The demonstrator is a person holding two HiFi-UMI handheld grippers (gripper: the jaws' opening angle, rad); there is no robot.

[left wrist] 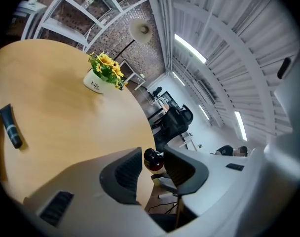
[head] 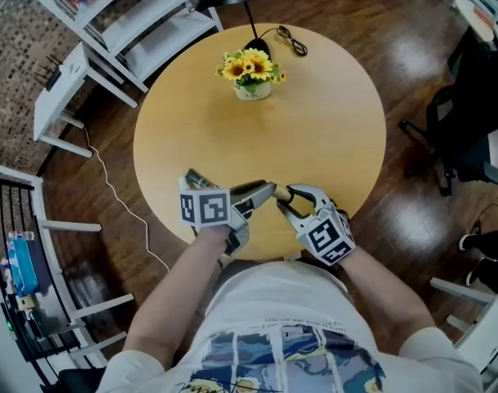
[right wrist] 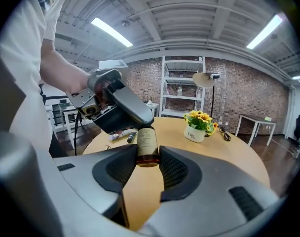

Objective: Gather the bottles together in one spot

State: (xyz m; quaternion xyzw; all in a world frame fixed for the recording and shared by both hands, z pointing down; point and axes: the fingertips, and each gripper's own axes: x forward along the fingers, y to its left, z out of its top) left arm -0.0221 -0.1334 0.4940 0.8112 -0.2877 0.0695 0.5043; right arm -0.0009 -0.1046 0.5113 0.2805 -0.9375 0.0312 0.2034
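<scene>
Aloft near the table's (head: pixel 314 137) front edge: small brown bottle (right wrist: pixel 146 143), pinched at its base by right gripper (right wrist: pixel 148 166) and at its cap by left gripper (left wrist: pixel 154 161). Beyond, lying loose: dark tube (left wrist: pixel 11 127). Farther, sunflower pot (head: pixel 253 76). Gathering seemingly unfinished, with setting down left to do.

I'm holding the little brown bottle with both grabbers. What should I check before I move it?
1. Right gripper pinches the base of the brown bottle: ok.
2. Left gripper is closed on the bottle's dark cap: ok.
3. Bottle looks lifted clear of the round table: ok.
4. Sunflower pot stands far from both grippers, out of the way: ok.
5. Where the bottles should gather: cannot tell. A dark tube lies on the table near its edge, but no other bottle is plainly seen.
</scene>
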